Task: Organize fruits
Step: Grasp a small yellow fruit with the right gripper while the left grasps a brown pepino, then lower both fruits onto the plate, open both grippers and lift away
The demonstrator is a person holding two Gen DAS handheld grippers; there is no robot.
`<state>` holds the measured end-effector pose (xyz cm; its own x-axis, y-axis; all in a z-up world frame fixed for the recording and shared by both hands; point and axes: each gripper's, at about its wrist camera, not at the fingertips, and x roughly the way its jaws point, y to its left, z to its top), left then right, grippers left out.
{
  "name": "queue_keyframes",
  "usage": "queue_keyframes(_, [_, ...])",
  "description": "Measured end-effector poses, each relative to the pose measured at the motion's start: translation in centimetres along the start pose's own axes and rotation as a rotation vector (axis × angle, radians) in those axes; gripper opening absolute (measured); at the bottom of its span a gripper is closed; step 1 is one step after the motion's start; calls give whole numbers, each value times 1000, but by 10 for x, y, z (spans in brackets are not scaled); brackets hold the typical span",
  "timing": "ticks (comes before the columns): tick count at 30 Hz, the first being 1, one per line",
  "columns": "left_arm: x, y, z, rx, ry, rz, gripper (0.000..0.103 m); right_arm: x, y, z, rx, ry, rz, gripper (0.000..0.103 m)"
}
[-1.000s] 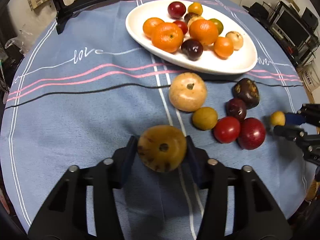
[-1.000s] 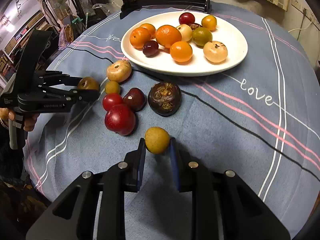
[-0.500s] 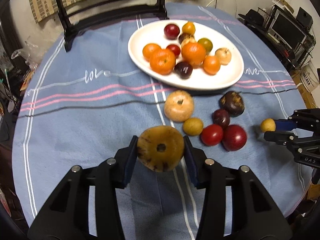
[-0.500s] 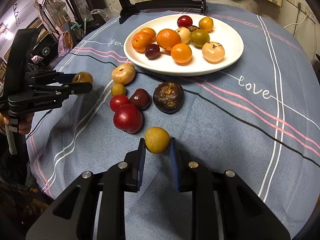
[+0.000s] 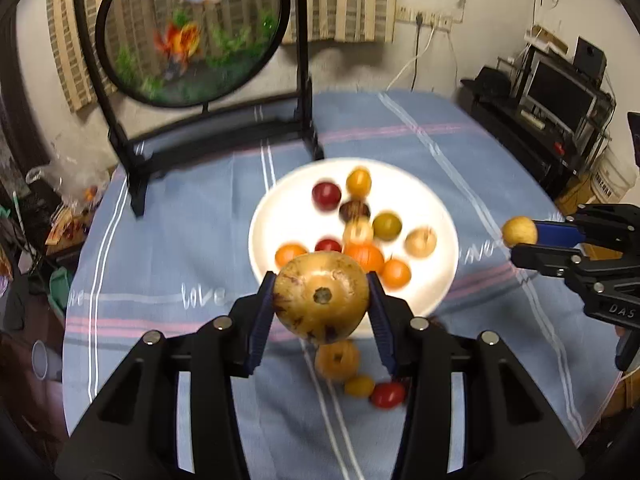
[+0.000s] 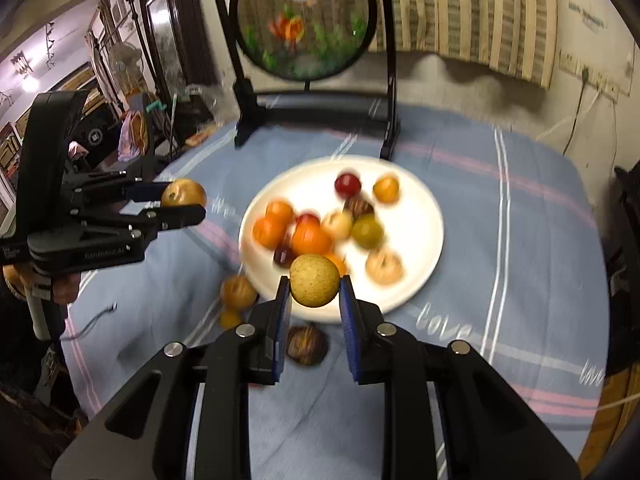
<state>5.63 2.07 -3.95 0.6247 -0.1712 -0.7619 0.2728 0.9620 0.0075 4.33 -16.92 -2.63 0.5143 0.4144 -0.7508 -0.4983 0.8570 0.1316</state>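
Note:
My left gripper (image 5: 321,300) is shut on a large spotted brown-yellow fruit (image 5: 321,295) and holds it high above the table, in front of the white plate (image 5: 440,208). It also shows in the right wrist view (image 6: 182,200). My right gripper (image 6: 314,292) is shut on a small yellow fruit (image 6: 314,280), also lifted near the plate (image 6: 424,216); it shows in the left wrist view (image 5: 520,238). The plate holds several oranges, red and pale fruits. A tan fruit (image 5: 337,358), a small yellow one (image 5: 359,386) and a red one (image 5: 387,395) lie on the cloth.
A dark brown fruit (image 6: 307,345) lies on the blue tablecloth (image 6: 520,280) below my right gripper. A round framed goldfish screen on a black stand (image 5: 192,32) stands at the table's far side. Shelves with electronics (image 5: 560,96) are to the right.
Both grippers have risen well above the table with their fruits and tilted up, so the plate now sits under them and the far screen came into view.

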Motion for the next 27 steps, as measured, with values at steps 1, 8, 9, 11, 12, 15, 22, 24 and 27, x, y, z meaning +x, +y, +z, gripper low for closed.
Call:
queue_keyframes(1, [0, -1, 7, 1, -12, 1, 45, -1, -2, 6, -1, -12, -3, 24])
queue_keyframes(8, [14, -9, 38, -4, -34, -1, 45, 17, -18, 43, 24, -48, -7, 24])
queue_keyframes(9, [20, -9, 40, -5, -29, 3, 45, 23, -22, 47, 33, -43, -2, 24])
queue_keyframes(11, [30, -8, 43, -15, -11, 6, 45, 32, -26, 51, 39, -36, -4, 24])
queue_keyframes(12, [36, -7, 44, -20, -2, 4, 45, 39, -27, 54, 41, -30, 1, 24])
queue_keyframes(15, [52, -7, 45, -25, 22, 10, 45, 54, -31, 58, 44, -15, 4, 24])
queue_keyframes(22, [91, 0, 45, -33, 83, 36, 45, 89, -39, 66, 47, 26, 15, 24])
queue_keyframes(24, [101, 1, 45, -29, 98, 47, 45, 99, -42, 68, 51, 39, 18, 24])
queue_keyframes(27, [113, 3, 46, -25, 115, 59, 45, 114, -46, 69, 53, 59, 11, 24])
